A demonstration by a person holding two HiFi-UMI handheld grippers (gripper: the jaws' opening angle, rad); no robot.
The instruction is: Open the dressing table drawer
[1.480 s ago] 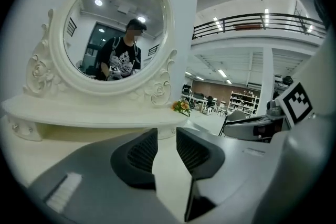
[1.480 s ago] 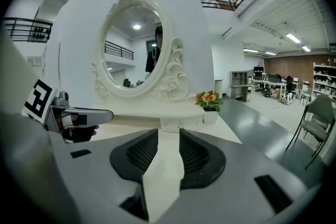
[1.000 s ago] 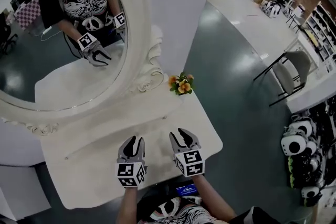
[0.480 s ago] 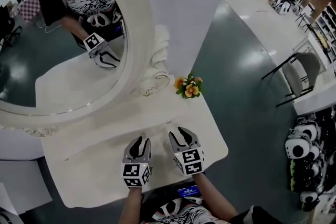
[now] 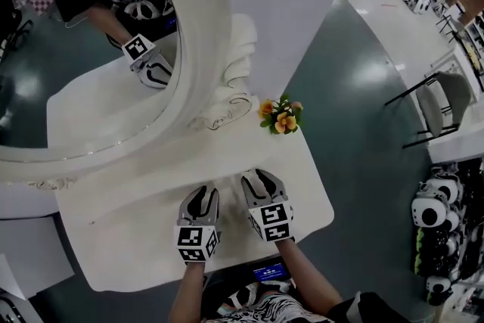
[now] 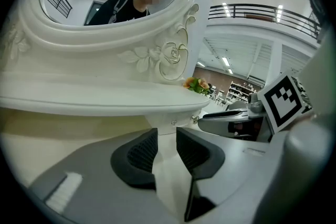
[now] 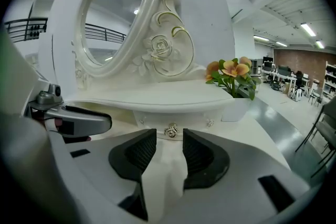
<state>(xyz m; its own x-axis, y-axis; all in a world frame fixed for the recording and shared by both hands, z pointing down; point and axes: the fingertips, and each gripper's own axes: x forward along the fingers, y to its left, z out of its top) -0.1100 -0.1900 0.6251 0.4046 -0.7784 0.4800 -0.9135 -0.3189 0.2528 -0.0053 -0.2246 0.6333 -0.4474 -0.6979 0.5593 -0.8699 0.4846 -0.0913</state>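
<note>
Jaws of right gripper (image 7: pixel 168 139) are apart, nothing clamped. Metal knob (image 7: pixel 170 131) sits dead centre on the gap line, level with the tips or just ahead of them; can't tell which, no contact visible. Knob is on the front of a small drawer (image 7: pixel 157 119) tucked under the curved shelf (image 7: pixel 157 98) at the mirror's base. Drawer reads as closed, front flush under the shelf lip.

Left gripper (image 6: pixel 165 134) is released too: narrow gap, only bare white table (image 6: pixel 168 176) between the pads. It hangs just beside the right one, to its left, both low over the tabletop and pointed at the shelf. Right gripper's body and marker cube (image 6: pixel 283 102) fill the right of the left gripper view.

Head view: both grippers (image 5: pixel 201 199) (image 5: pixel 259 181) side by side near the table's front edge (image 5: pixel 136 238), right one slightly further in, tips near the shelf. Drawer front not visible from there.

Further out: oval mirror (image 5: pixel 91 87) in a carved white frame, reflecting the person and a gripper. Orange flowers (image 5: pixel 281 117) in a white pot at the shelf's right end, right of the drawer and apart from both grippers. Grey floor (image 5: pixel 355 125) and chair (image 5: pixel 435 106) well off to the right
</note>
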